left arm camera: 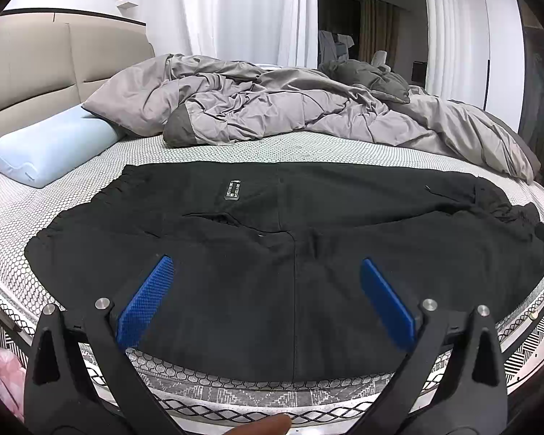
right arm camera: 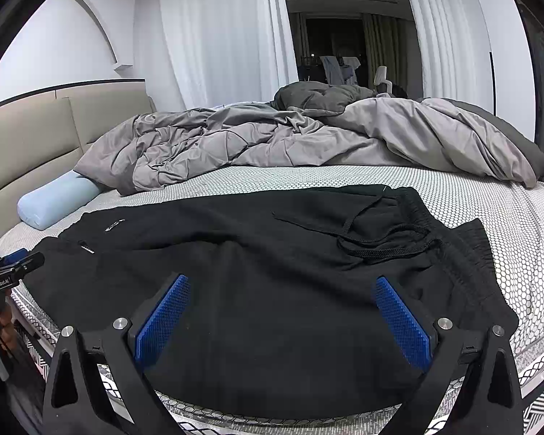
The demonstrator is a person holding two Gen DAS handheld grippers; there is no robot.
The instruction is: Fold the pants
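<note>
- Currently, black pants are spread flat across the near part of a bed, over a white sheet with a small hexagon print.
- The waistband, with its drawstring, lies toward the right end in the right wrist view; a small label is seen on the fabric in the left wrist view.
- The left gripper is held above the near edge of the pants, its 2 blue fingers spread wide apart with nothing between them.
- The right gripper is likewise held over the pants near the waistband end, its blue fingers released and wide apart, gripping nothing.
- Whether either gripper touches the fabric cannot be told.
- Each gripper shows at the edge of the other's view.
- A rumpled grey duvet is piled on the far half of the bed, well apart from the pants.
- A pale blue pillow lies by the beige headboard, near the left end of the pants.
- White curtains hang behind the bed.
</note>
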